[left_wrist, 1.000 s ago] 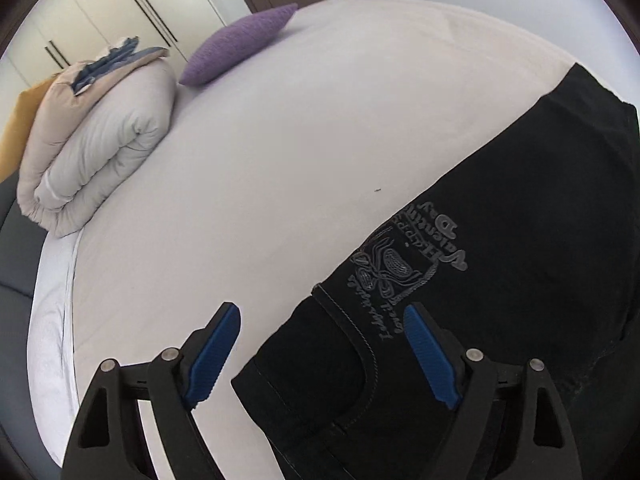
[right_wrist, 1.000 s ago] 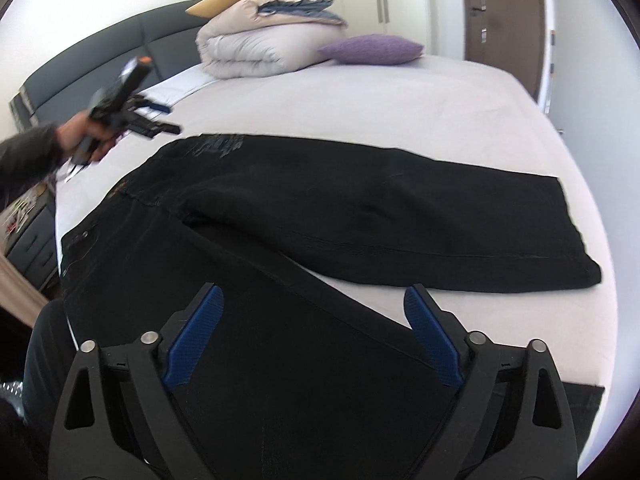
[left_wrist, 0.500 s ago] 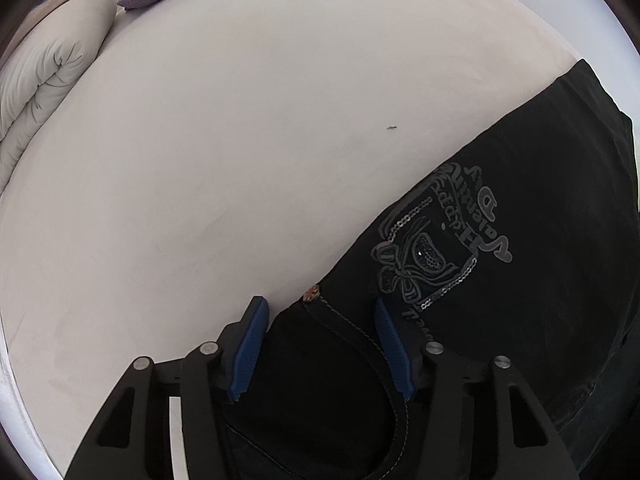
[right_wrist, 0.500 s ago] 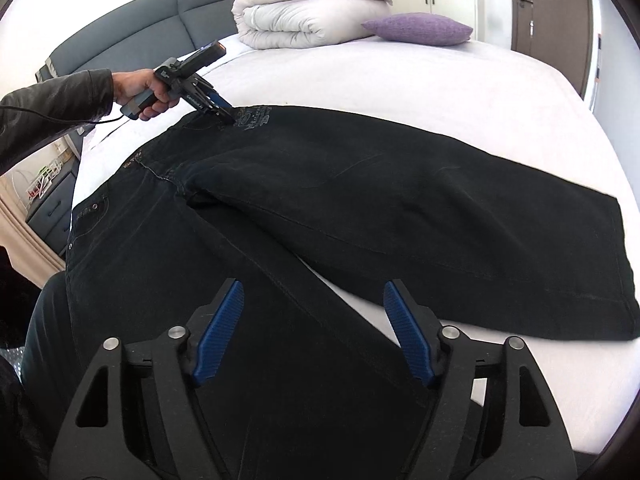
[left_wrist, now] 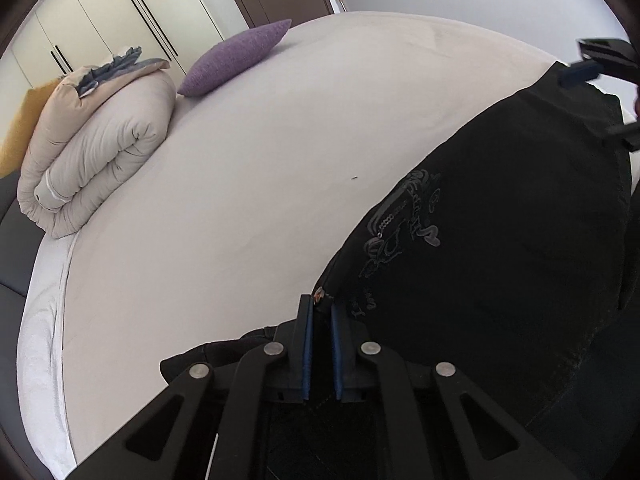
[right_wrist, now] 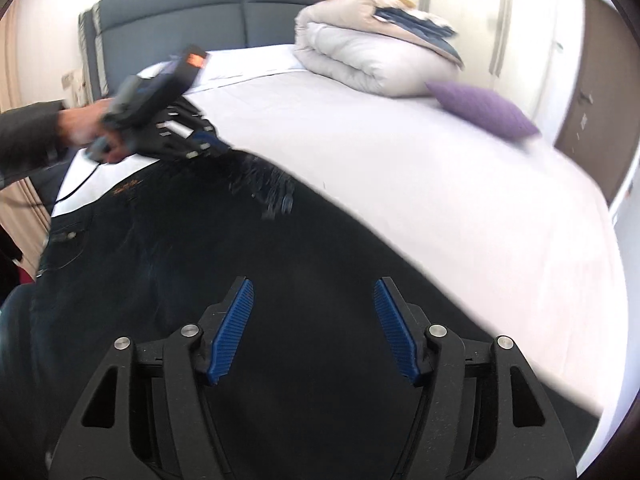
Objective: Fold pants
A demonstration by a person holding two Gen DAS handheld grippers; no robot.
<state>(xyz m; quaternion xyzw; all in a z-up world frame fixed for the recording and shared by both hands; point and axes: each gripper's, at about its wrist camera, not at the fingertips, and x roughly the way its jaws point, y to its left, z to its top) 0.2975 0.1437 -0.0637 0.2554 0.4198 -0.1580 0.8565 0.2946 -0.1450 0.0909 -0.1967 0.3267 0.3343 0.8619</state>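
The left gripper (left_wrist: 319, 322) has its blue pads nearly together, pinching the waistband corner of the black pants (left_wrist: 500, 248) beside a small rivet. From there the dark fabric with its grey printed emblem (left_wrist: 400, 236) runs toward two o'clock across the bed (left_wrist: 248, 184).

The right gripper (right_wrist: 313, 320) hovers over the pants with its jaws spread wide, holding nothing. The folded duvet (left_wrist: 96, 160) and purple cushion (left_wrist: 236, 60) lie at ten and eleven o'clock, well apart from the pants.

The fold looks barely started: one corner is gripped, the second grasp and the folding itself remain.
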